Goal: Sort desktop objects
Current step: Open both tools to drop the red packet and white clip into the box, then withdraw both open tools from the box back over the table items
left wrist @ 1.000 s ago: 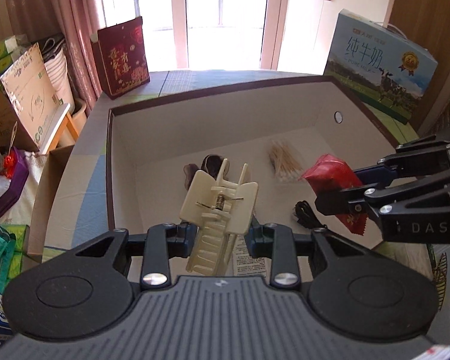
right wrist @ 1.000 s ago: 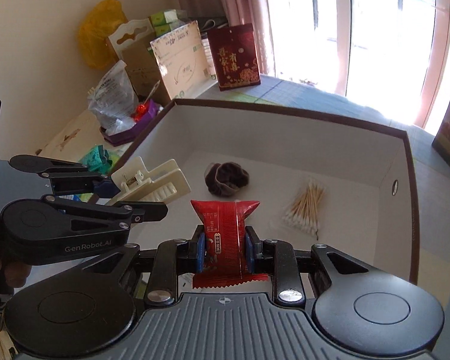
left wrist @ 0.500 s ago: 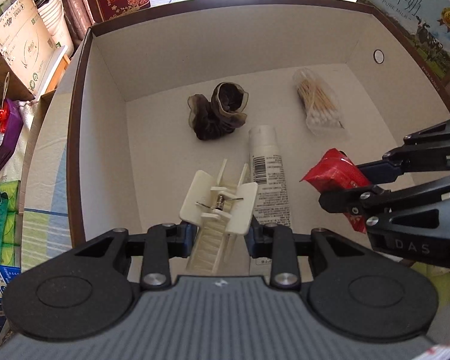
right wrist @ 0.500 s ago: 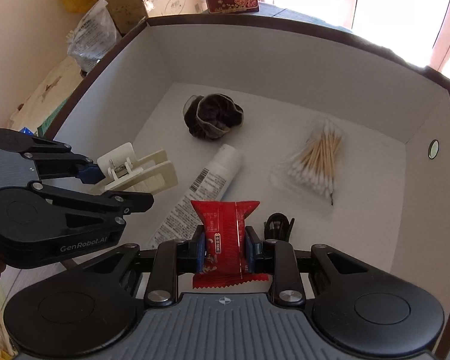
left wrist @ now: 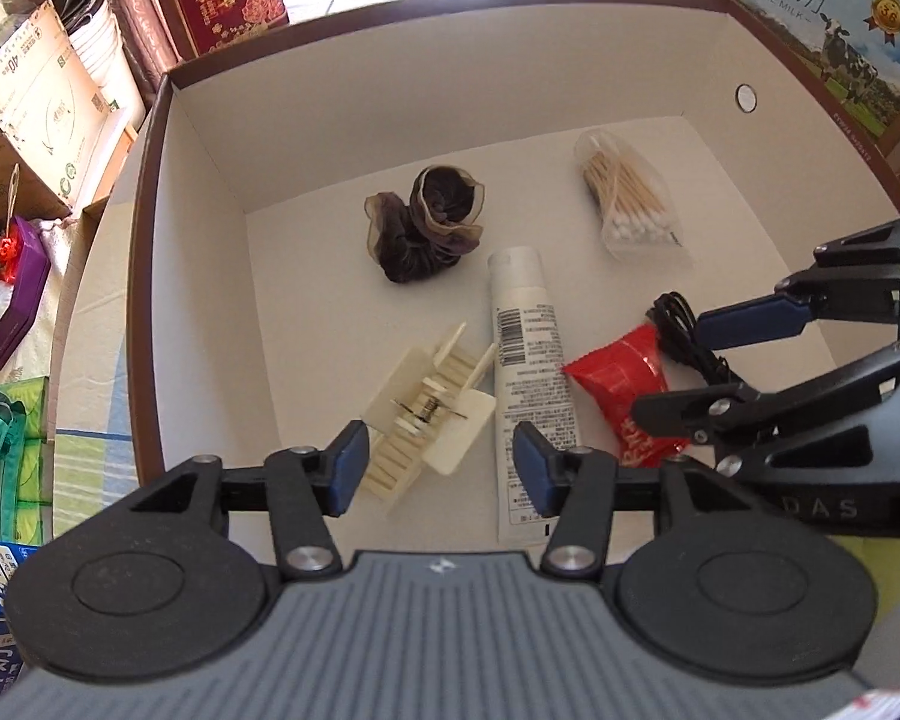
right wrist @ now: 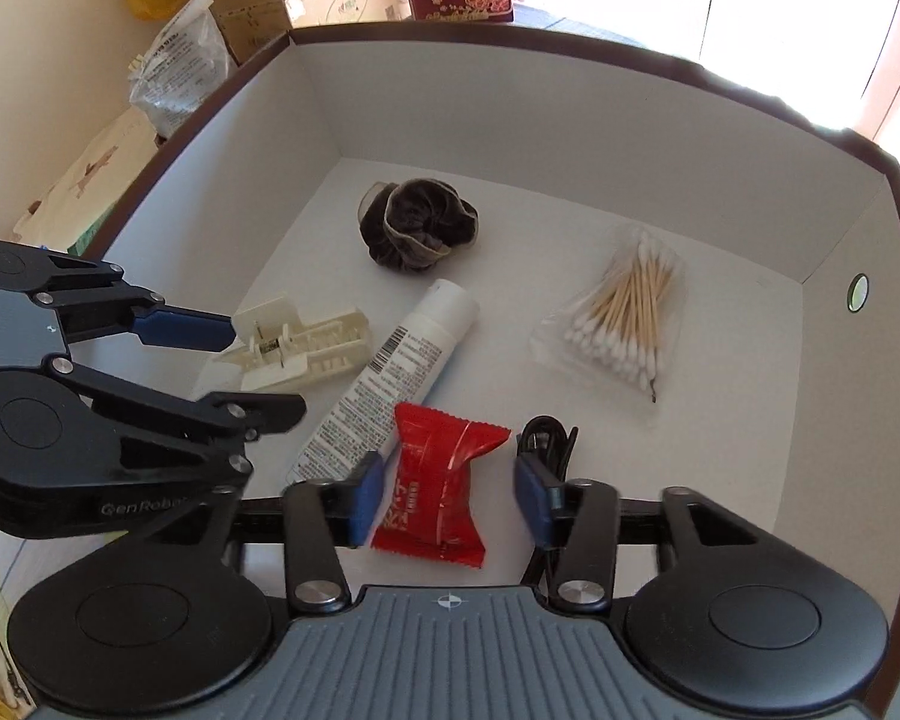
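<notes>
- The big white box with its brown rim filled most of both views, and every item I was sorting lay on its floor.
- My left gripper hung over the near left part of the box, its blue-padded jaws spread apart and grasping nothing.
- My right gripper hung over the near middle of the box, jaws likewise spread wide and released.
- The white tube lay lengthwise down the middle of the floor, cap toward the far wall, barcode label facing up.
- The cream hair claw clip lay on its side just left of the tube, between my left gripper's jaws as that camera saw it, touching neither pad as far as I could tell.
- The dark brown scrunchie sat beyond the tube's cap, toward the far wall.
- The clear bag of cotton swabs lay to the right, well apart from the scrunchie.
- The red snack packet rested on the floor between my right gripper's open jaws, just right of the tube's lower end; whether it brushed the left pad I couldn't tell.
- A coiled black cable lay just right of the packet, partly hidden behind my right gripper.
</notes>
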The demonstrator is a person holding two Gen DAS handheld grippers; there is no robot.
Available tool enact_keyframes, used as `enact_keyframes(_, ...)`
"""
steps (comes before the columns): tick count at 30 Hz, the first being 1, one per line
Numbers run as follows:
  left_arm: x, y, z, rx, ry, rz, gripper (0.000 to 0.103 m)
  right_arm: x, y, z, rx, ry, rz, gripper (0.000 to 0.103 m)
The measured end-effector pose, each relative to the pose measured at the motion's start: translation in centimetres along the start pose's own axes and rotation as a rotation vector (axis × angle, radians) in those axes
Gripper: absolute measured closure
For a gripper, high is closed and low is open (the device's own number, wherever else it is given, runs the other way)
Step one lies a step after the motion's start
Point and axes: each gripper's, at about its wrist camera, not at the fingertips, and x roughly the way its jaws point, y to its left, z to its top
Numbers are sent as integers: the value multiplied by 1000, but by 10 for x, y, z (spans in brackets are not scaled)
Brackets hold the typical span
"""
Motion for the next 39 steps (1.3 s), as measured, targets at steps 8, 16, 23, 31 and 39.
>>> enact_keyframes(8,-15,-5,-3,-7,-37,-14,38,-22,-5,-10,-7,-69,-92,12)
enact_keyframes(16,-45,-13,-6,1,-130,50,14,-50,-8,-26,10,-172,-96,2)
enact_keyframes(23,-71,-18,-11,-9,-184,86,9,-67,-5,-33,38,-227,-113,2)
enact_keyframes(31,-97,-20,-25,-34,-231,101,4,-89,1,-47,70,-274,-98,2)
enact_keyframes(39,-121,-24,-51,-53,-277,136,3,-110,10,-75,92,-313,-78,2)
